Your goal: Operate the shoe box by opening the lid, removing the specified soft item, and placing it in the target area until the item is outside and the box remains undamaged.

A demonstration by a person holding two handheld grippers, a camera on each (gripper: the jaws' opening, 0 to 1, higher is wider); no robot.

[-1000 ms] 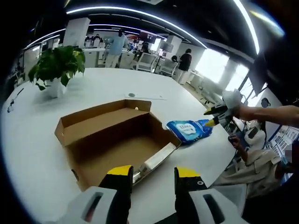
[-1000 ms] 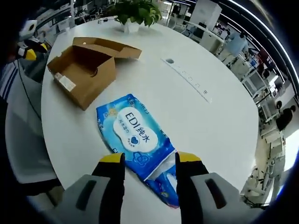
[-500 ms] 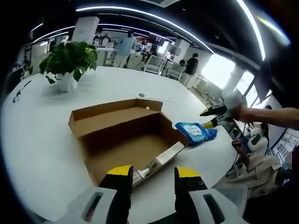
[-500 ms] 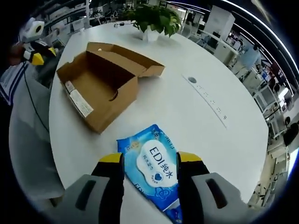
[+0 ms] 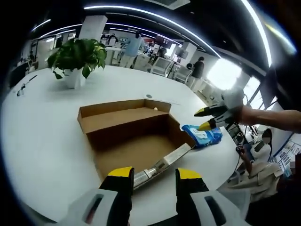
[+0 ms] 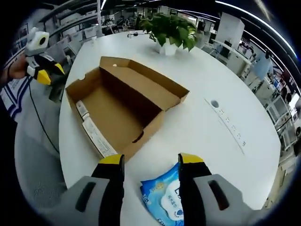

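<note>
Now the wipes pack [image 6: 164,202] lies outside the open box [image 6: 123,107]; both grippers [image 5: 153,174] [image 6: 151,162], fingers wide and empty, need only withdraw.

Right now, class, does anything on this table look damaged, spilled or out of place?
Nothing stands out. The shoe box sits open and looks intact, its lid folded back flat on the white table. The blue wipes pack lies on the table beside the box, outside it. The potted plant stands upright.
</note>
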